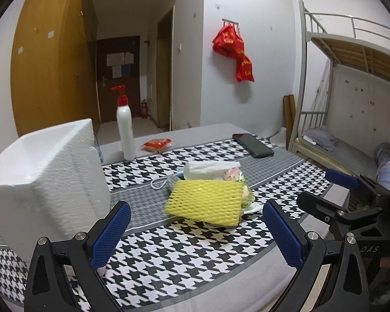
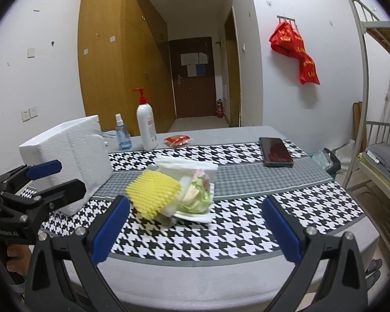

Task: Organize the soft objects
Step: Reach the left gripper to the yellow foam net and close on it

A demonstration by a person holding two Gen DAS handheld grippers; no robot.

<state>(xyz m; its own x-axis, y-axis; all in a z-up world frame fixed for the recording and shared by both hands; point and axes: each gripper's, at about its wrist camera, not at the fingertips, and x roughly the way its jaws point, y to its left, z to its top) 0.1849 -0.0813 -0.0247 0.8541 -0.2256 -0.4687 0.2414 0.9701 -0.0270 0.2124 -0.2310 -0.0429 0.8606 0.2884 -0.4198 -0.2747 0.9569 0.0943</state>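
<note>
A heap of soft items lies mid-table on the houndstooth cloth. On top is a yellow foam net sleeve [image 1: 205,201] [image 2: 153,192]. Under and behind it are white foam wrap [image 1: 211,168] [image 2: 186,167], a green-and-pink plastic packet [image 2: 197,193] and a face mask with a white loop [image 1: 158,184]. My left gripper [image 1: 196,234] stands open just short of the heap, nothing between its blue pads. My right gripper [image 2: 195,230] is open too, near the table's front edge. Each gripper shows in the other's view, the right gripper [image 1: 327,189] at the right and the left gripper [image 2: 57,176] at the left.
A white styrofoam box [image 1: 46,179] [image 2: 70,156] stands at the left. Behind are a white pump bottle [image 1: 125,127] [image 2: 147,124], a blue spray bottle [image 2: 122,134], a red snack packet [image 1: 157,144] [image 2: 176,140] and a black phone [image 1: 252,145] [image 2: 275,151]. A bunk bed [image 1: 351,83] stands right.
</note>
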